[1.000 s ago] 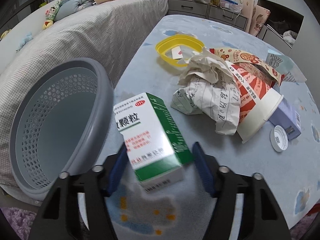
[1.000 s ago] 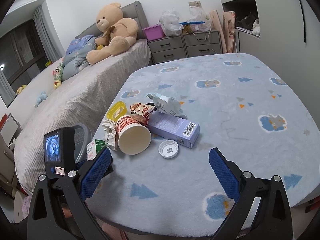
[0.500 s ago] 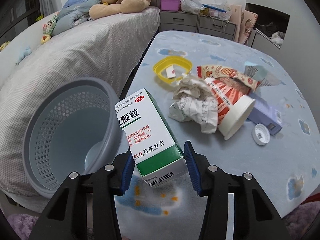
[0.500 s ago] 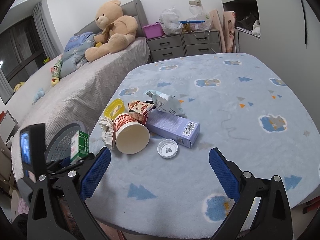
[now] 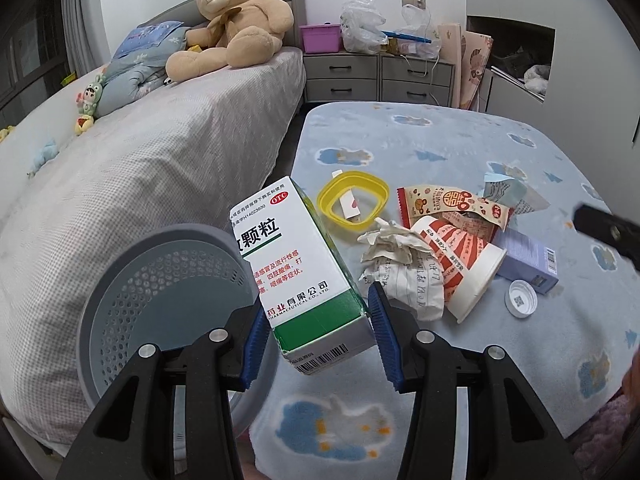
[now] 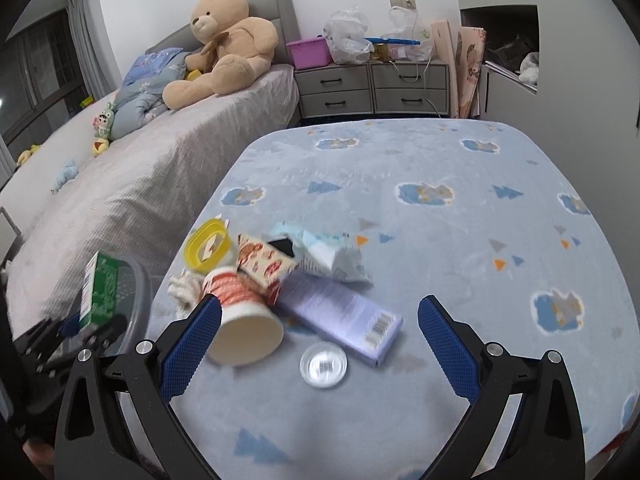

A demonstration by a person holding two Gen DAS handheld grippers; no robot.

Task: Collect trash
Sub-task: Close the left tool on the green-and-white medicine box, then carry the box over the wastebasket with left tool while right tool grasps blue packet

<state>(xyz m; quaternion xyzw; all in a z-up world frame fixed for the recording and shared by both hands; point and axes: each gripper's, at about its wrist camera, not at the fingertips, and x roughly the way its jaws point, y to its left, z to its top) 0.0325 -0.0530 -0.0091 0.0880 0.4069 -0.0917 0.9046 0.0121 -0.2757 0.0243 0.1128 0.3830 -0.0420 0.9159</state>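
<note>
My left gripper (image 5: pixel 318 300) is shut on a white and green medicine box (image 5: pixel 296 264), held tilted in the air beside the grey perforated basket (image 5: pixel 132 248). In the right wrist view the same box (image 6: pixel 100 288) hangs at the basket's rim (image 6: pixel 138 280). My right gripper (image 6: pixel 320 304) stands open above the blue tabletop, over a tipped red and white paper cup (image 6: pixel 240 320), a purple box (image 6: pixel 340 316) and a white lid (image 6: pixel 323 364). Crumpled paper (image 5: pixel 404 268), a yellow ring lid (image 5: pixel 354 204) and a printed snack wrapper (image 5: pixel 452 204) lie behind them.
The basket sits low between the table (image 6: pixel 440 160) and a grey bed (image 5: pixel 140 160) with a teddy bear (image 5: pixel 236 20). A light blue torn packet (image 6: pixel 324 254) lies on the table. Grey drawers (image 6: pixel 372 84) with bags stand at the far wall.
My left gripper closed on the medicine box and lifted it off the table, up beside the basket. The right gripper moved in towards the cup and purple box.
</note>
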